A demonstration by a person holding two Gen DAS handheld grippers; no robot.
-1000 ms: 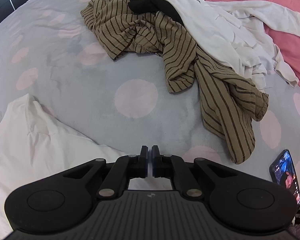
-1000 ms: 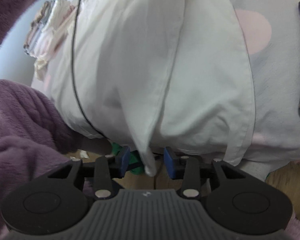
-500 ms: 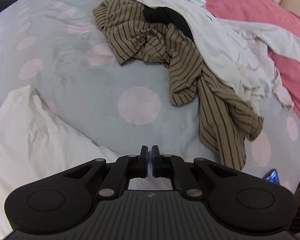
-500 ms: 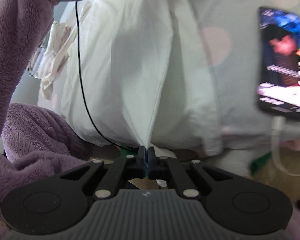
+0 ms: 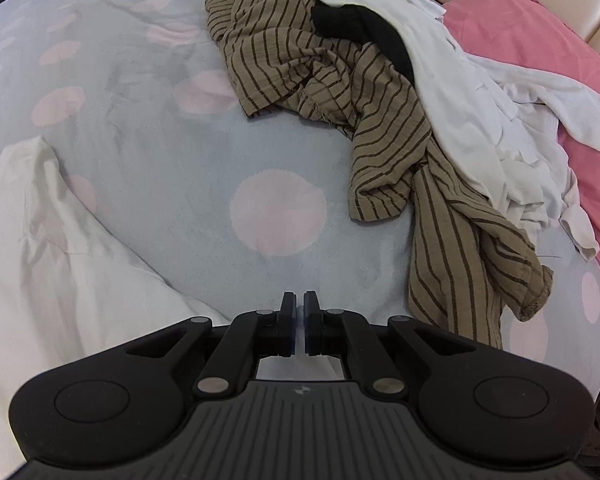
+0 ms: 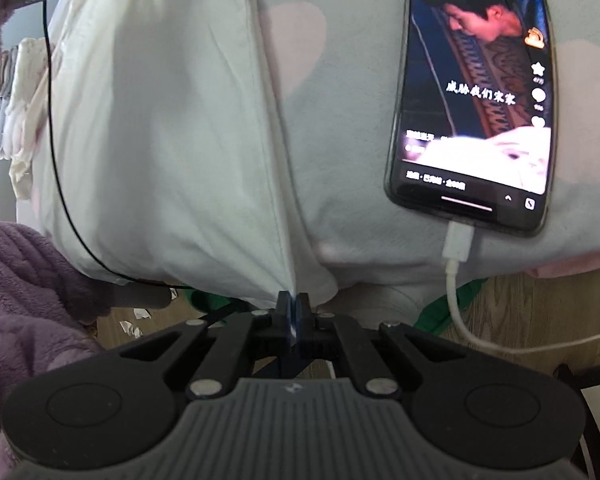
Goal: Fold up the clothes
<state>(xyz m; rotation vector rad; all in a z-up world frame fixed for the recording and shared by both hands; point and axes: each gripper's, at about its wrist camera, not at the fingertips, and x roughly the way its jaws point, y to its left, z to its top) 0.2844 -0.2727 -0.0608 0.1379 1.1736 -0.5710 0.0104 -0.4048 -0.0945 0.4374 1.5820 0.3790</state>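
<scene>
Risk: the right claw [image 6: 294,312] pinches only a thin edge of the white garment [image 6: 160,140] at the bed's [image 6: 340,220] near edge; pulling could slip it free or drag the phone [image 6: 472,92]. Left claw [image 5: 299,320] pressed together.

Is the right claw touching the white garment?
Touching. The right wrist view shows the right claw shut on a pinched fold of the white garment's edge.

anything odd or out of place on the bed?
Yes: a phone, screen lit and plugged into a white cable, lies on the bedspread at the bed's edge, close beside the white garment pinched in the right tool. Pulling that cloth might drag it.
</scene>
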